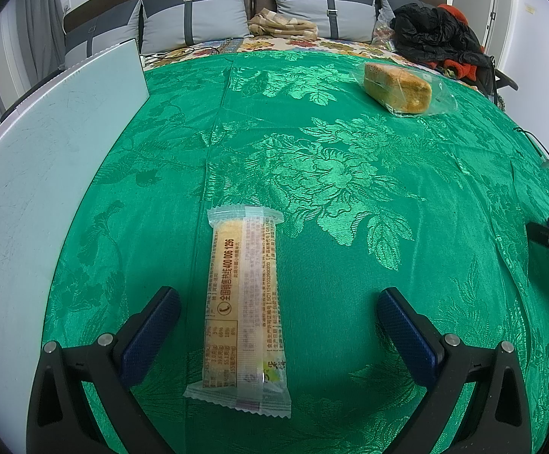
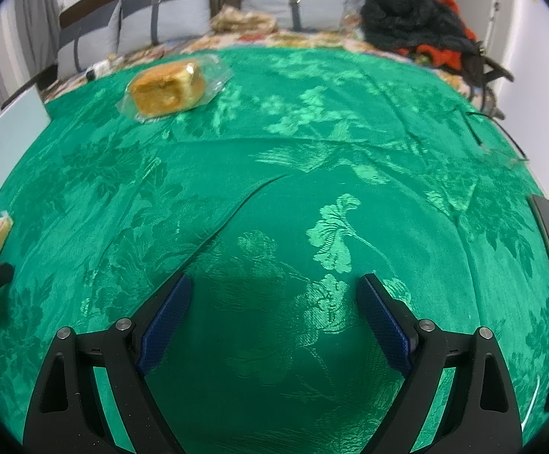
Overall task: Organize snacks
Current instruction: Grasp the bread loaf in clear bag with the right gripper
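Both grippers, left gripper (image 1: 278, 308) and right gripper (image 2: 274, 295), have jaws released and hold nothing, so the long snack bar (image 1: 244, 302) and wrapped cake (image 1: 397, 87) seem still unsorted on the green bedcover (image 1: 350, 189).

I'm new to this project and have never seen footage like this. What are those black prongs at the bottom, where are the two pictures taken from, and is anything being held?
The prongs are two-finger grippers that a person holds, one in each hand, each with a camera looking forward along its fingers. One picture comes from the left gripper, the other from the right gripper. Both are open and hold nothing. They hover over a green cloth. A long wrapped snack bar lies between the left gripper's fingers, not gripped. Farther off lies a bagged loaf, also visible from the right gripper. A pale board stands at the left.
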Demonstrator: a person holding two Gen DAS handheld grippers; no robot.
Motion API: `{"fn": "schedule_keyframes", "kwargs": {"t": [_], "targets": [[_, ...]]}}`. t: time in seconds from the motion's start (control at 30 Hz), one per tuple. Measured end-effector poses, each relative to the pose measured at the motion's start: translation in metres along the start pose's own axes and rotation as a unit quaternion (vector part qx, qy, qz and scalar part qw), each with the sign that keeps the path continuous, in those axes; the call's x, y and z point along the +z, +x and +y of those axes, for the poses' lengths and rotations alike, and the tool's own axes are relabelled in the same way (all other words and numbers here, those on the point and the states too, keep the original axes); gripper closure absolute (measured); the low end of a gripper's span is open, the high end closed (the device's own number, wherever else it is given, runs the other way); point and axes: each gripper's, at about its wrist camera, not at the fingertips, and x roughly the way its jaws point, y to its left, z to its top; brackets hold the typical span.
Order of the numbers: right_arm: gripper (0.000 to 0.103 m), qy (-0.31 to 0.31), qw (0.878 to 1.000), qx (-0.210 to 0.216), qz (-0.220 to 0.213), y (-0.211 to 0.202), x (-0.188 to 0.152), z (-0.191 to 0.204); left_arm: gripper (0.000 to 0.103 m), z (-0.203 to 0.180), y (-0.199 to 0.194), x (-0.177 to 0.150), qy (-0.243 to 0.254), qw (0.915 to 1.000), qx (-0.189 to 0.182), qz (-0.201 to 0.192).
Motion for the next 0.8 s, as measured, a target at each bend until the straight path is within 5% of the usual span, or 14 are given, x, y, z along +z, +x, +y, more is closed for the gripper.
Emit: {"fn": "schedule_keyframes", "kwargs": {"t": [0.13,0.3,0.4,0.57,0.8], "targets": [[0.012,0.075,0.993,0.091,0.019,0.001,0.047,-0.008,0.0,0.0,0.0,0.0,0.0,1.0,0.0,0.0],[0.012,0.067,0.99,0.124,-0.004,0.011,0.134,0.027,0.0,0.0,0.0,0.0,0.0,1.0,0.0,0.0],[0.012,0.015,0.995,0.097,0.003,0.034,0.184,0.066,0.0,0.0,0.0,0.0,0.0,1.0,0.0,0.0],[0.01,-0.022,0.994,0.002,0.111,0.11,0.212,0.111,0.0,0.0,0.0,0.0,0.0,1.0,0.0,0.0],[0.008,-0.003,0.996,0.016,0.084,0.124,0.208,0.111,0.0,0.0,0.0,0.0,0.0,1.0,0.0,0.0]]}}
